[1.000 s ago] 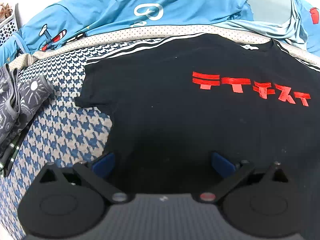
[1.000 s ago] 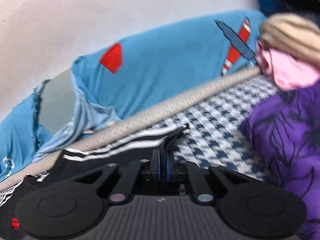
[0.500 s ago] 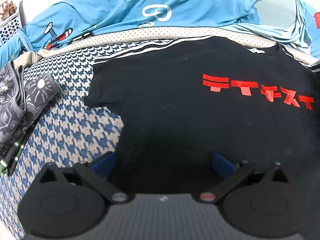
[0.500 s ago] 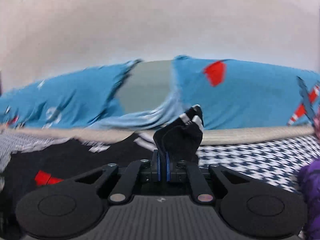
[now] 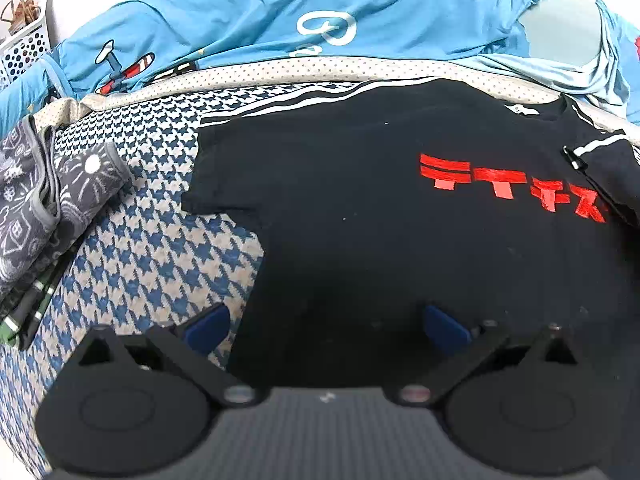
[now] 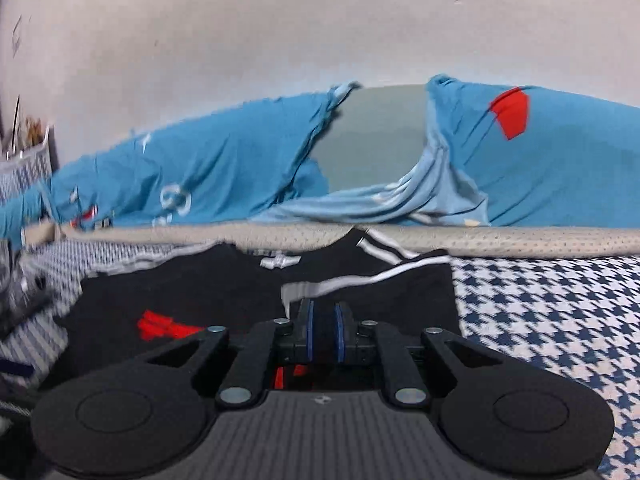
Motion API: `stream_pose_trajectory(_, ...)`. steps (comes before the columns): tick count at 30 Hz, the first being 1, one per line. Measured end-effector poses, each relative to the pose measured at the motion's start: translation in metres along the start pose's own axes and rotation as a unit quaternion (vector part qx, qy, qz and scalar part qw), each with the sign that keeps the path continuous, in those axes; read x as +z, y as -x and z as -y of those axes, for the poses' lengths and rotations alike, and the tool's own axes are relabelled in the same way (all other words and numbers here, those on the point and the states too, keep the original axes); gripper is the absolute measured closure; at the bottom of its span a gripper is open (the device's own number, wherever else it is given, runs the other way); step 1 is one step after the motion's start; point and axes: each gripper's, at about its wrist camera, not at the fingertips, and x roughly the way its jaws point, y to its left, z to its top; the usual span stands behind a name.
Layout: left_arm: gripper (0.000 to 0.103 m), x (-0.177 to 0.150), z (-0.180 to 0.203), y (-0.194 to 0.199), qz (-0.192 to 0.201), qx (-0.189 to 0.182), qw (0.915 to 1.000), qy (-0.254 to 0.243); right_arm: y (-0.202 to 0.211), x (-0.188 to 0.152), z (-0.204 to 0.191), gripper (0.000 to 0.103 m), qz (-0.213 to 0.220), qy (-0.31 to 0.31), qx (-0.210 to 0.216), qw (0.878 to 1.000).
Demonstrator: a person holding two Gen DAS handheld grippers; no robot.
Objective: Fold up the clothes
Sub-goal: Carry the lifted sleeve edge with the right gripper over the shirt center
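Since a second ago the right tongs [image 6: 322, 330] have carried the striped sleeve [image 6: 384, 284] inward onto the black T-shirt [image 5: 380, 220]; their jaws are now opening, with no cloth visibly between them. The left tongs [image 5: 324, 326] hang spread wide above the hem, gripping nothing. The shirt lies flat on the houndstooth bed [image 5: 152, 256]: one sleeve folded, the other sleeve and body folds remaining.
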Motion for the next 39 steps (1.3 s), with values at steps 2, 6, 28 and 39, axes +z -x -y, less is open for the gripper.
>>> stream_pose_trajectory(2,0.000,0.000,0.001,0.001,0.001,0.000,1.0000,-0.002,0.008,0.006,0.010,0.085,0.006,-0.028,0.005,1.000)
stream_pose_trajectory(6,0.000,-0.001,0.002,0.002,0.003,0.002,1.0000,-0.004,0.016,0.009,0.027,0.085,0.011,-0.044,-0.029,0.999)
stream_pose_trajectory(28,0.000,-0.001,0.001,-0.001,-0.002,0.005,1.0000,-0.002,-0.002,-0.027,0.008,0.085,-0.096,0.070,-0.059,0.991)
stream_pose_trajectory(39,0.000,-0.003,-0.003,-0.009,-0.022,0.000,0.9998,0.003,-0.008,-0.040,-0.001,0.085,-0.115,0.089,-0.078,0.986)
